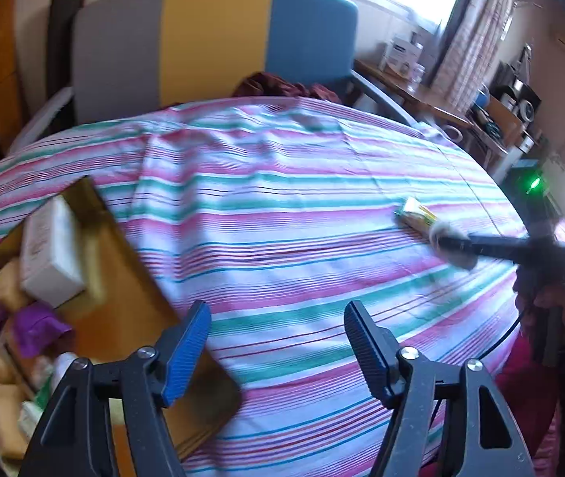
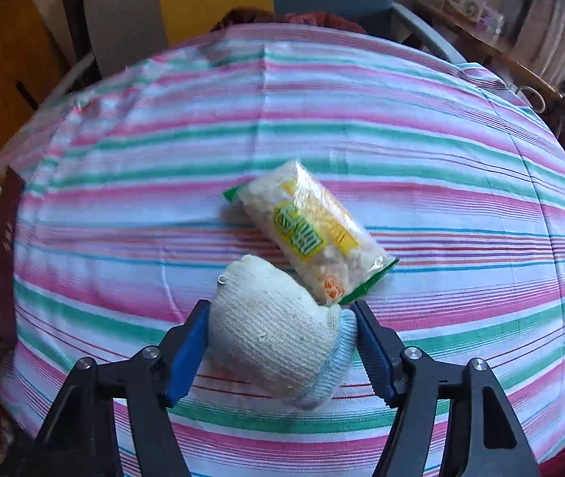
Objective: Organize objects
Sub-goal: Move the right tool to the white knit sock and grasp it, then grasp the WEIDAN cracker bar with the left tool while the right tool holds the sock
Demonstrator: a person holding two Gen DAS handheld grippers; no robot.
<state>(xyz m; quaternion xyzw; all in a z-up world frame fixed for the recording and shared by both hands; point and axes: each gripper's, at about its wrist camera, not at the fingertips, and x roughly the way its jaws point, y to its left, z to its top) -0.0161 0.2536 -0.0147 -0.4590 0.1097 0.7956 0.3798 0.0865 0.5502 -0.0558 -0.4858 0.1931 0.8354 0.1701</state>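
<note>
Two loose items lie at the middle of the striped bed [image 2: 421, 127]: a rolled cream sock [image 2: 278, 334] and, just beyond and touching it, a clear snack packet [image 2: 314, 234]. Gathered goods already fill the wooden tray [image 1: 131, 298] well left of the sock, likely its destination. Right gripper [image 2: 282, 342] jaws, half spread, press the sock's sides. Left gripper [image 1: 278, 342] jaws gape empty beside the tray.
</note>
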